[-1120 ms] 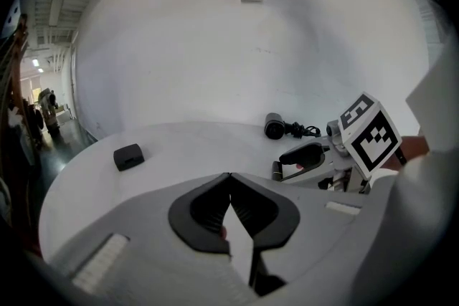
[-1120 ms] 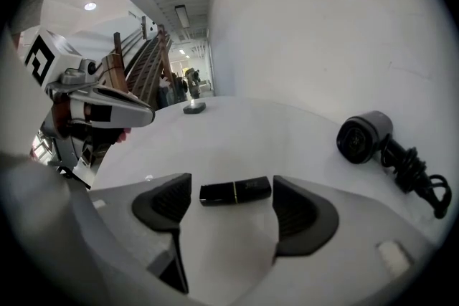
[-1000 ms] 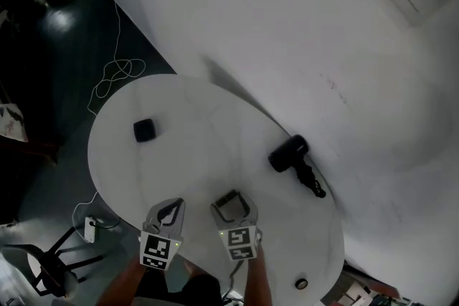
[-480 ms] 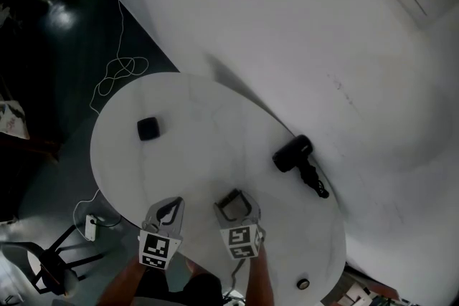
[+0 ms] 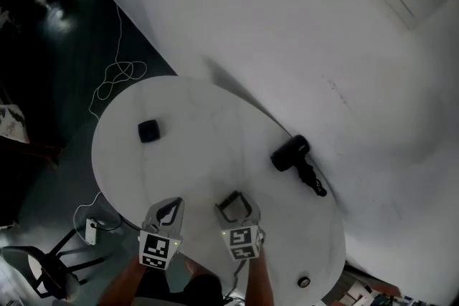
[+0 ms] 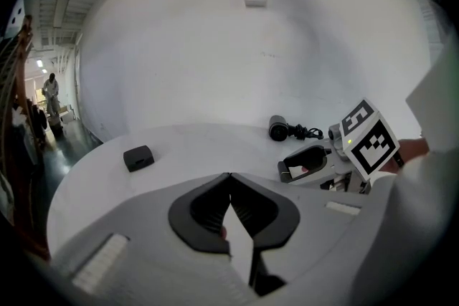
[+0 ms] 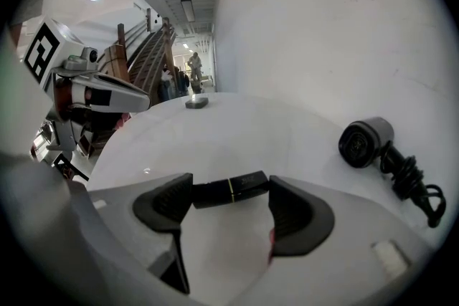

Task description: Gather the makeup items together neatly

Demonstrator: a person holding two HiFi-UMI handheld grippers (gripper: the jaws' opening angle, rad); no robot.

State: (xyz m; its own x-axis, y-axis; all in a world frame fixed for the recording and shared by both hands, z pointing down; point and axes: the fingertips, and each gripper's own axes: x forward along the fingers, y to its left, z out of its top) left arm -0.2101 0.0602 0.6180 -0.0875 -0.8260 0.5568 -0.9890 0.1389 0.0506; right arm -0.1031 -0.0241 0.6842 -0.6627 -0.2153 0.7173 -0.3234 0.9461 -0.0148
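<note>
Lipstick [image 7: 242, 187] spans my right claw [image 7: 229, 191], gripped end to end, long axis crosswise. Left claw [image 6: 229, 180] is closed on nothing. Black compact [image 5: 148, 130] waits far-left across the bench [image 5: 204, 147], nearer my left.

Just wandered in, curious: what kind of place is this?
Likely a big public or office hall: a round white table against a curved white wall, dark glossy floor, a long lit corridor.

Bare tabletop [image 5: 208, 147] between case [image 5: 148, 130] and dryer [image 5: 290, 153]

Overhead and low views, shared table [image 5: 201, 125]
</note>
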